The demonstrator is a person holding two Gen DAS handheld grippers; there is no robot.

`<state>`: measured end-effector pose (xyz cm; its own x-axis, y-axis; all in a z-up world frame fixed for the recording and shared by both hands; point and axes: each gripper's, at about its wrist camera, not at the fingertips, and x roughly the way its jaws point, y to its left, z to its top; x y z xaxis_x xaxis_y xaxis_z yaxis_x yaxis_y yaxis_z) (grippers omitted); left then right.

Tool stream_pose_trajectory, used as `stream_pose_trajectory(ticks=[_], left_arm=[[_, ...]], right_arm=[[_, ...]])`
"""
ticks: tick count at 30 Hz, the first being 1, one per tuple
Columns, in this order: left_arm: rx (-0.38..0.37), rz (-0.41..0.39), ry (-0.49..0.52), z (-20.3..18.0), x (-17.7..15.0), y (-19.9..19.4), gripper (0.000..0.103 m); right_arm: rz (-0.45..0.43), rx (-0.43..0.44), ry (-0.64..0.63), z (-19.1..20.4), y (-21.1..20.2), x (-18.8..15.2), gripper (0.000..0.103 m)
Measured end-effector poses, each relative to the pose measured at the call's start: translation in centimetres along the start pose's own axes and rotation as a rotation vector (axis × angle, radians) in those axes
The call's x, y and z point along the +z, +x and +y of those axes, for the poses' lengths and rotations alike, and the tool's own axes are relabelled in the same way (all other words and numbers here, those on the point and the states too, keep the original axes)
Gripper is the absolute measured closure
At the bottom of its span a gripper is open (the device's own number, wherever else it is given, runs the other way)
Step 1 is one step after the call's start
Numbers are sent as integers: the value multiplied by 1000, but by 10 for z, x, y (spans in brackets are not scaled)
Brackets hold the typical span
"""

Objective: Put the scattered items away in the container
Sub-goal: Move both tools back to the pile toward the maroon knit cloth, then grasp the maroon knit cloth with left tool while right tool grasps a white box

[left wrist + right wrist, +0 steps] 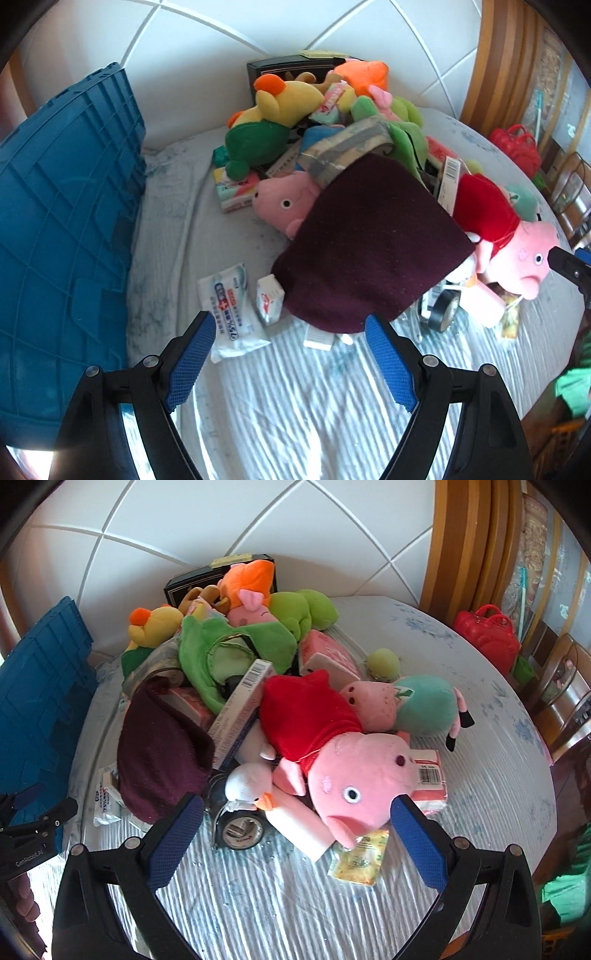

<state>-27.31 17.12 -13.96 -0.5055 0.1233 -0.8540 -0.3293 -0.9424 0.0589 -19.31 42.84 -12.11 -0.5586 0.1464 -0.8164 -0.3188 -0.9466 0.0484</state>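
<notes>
A heap of plush toys, boxes and packets lies on a cloth-covered round table (295,406). The blue crate (66,221) stands at its left edge. My left gripper (290,325) is open just short of a maroon knit cloth (369,251), with a wipes packet (232,306) and a small white box (269,299) by its left finger. My right gripper (295,805) is open, its fingers on either side of the head of a pink pig plush in a red dress (354,775). A black tape roll (240,830) and a white duck plush (247,782) lie next to that pig.
A yellow sachet (360,856) lies near the right finger. A red bag (487,635) and wooden chairs (565,686) stand beyond the table's right edge. A white tiled wall is behind the heap. Bare tablecloth (277,904) stretches in front of both grippers.
</notes>
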Motion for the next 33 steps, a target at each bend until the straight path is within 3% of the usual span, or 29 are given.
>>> stream_pose_trajectory(ticks=[8,14,23,28,33], left_arm=[[-25,-5,48,-35,24,12,19],[-15,9,43,-44,42,33,19],[-29,32,36,-38,58,64,19],[-38,49,54,-39,56,84,19],[-41,62,68,-40,54,104,48]], right_arm=[[-9,-63,74,-52,-4,8,0],[5,-61,68,-63,8,18,0],[-8,93,-38,-17,28,49,0],[14,105,-53,-4,49,58,0],[49,86,-35,-12,67,62,0]])
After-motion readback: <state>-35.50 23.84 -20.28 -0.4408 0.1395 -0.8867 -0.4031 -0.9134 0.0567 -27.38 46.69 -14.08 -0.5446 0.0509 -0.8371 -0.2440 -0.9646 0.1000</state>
